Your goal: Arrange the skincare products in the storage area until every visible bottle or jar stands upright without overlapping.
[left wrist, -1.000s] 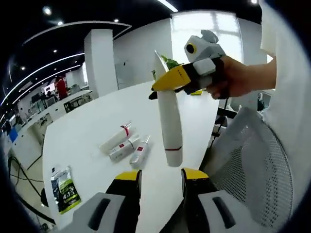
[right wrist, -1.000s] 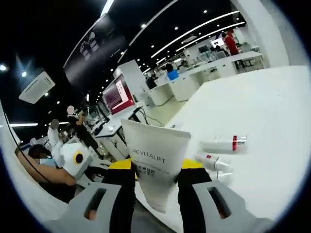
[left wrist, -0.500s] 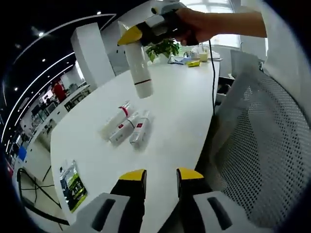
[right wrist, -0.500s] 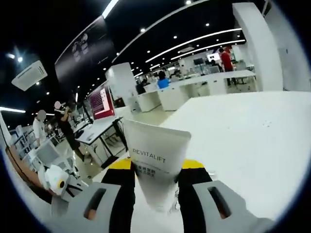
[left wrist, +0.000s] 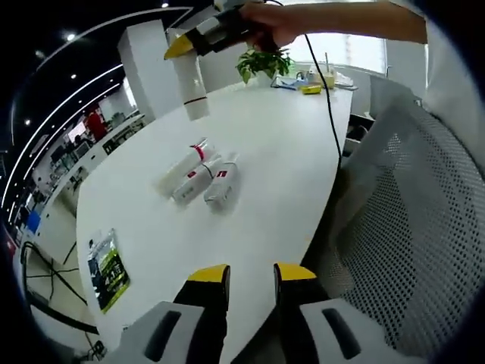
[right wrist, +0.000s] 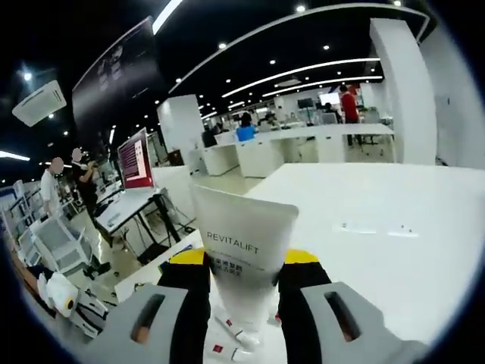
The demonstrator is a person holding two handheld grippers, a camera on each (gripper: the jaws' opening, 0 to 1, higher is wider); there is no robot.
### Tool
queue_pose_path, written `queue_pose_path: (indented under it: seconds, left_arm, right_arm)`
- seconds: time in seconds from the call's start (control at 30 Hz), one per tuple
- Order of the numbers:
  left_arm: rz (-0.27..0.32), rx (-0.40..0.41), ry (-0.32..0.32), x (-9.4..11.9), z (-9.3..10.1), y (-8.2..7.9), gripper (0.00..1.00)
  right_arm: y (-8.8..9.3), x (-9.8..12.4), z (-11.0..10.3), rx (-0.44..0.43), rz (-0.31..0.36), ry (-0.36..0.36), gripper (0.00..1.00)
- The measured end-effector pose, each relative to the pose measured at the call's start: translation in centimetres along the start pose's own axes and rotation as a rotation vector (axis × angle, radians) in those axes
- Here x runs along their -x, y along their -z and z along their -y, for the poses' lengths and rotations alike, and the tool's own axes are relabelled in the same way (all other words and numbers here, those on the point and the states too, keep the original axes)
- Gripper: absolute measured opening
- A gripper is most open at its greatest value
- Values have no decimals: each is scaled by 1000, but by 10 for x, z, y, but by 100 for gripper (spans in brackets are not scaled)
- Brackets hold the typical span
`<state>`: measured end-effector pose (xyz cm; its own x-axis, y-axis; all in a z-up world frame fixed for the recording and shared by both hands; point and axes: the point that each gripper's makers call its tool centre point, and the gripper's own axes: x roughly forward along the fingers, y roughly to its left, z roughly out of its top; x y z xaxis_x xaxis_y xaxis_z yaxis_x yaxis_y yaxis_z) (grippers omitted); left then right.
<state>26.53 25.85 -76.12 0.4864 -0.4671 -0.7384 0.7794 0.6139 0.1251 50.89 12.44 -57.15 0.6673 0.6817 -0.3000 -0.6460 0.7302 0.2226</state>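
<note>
Tube sits clamped in my right gripper; my left gripper hangs empty, jaws apart, above the table.

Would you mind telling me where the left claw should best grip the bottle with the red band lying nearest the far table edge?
Grip the red-banded bottle across its mid-body, coming from above. It lies flat with neighbours alongside, so only its top and outer side are free.

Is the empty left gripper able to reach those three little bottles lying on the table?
Probably yes. The left gripper is open and holds nothing, and bare white table lies between it and the three bottles. The right gripper with its tube hangs above, beyond them.
</note>
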Motion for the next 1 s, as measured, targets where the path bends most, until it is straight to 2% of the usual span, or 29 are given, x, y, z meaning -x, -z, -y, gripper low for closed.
queue_pose_path:
  seconds: [0.33, 0.87, 0.9, 1.0]
  left_arm:
    - [-20, 18, -8, 0, -2, 5, 21]
    - [-56, 33, 8, -1, 1, 11, 21]
    - [-61, 41, 10, -1, 2, 12, 21]
    - [-62, 41, 9, -2, 1, 13, 21]
  right_arm:
    - [-15, -40, 21, 59, -15, 13, 31]
    - [3, -80, 76, 71, -78, 107, 32]
    - [5, -91, 89, 72, -85, 115, 32]
    - [8, -97, 97, 78, -92, 128, 32]
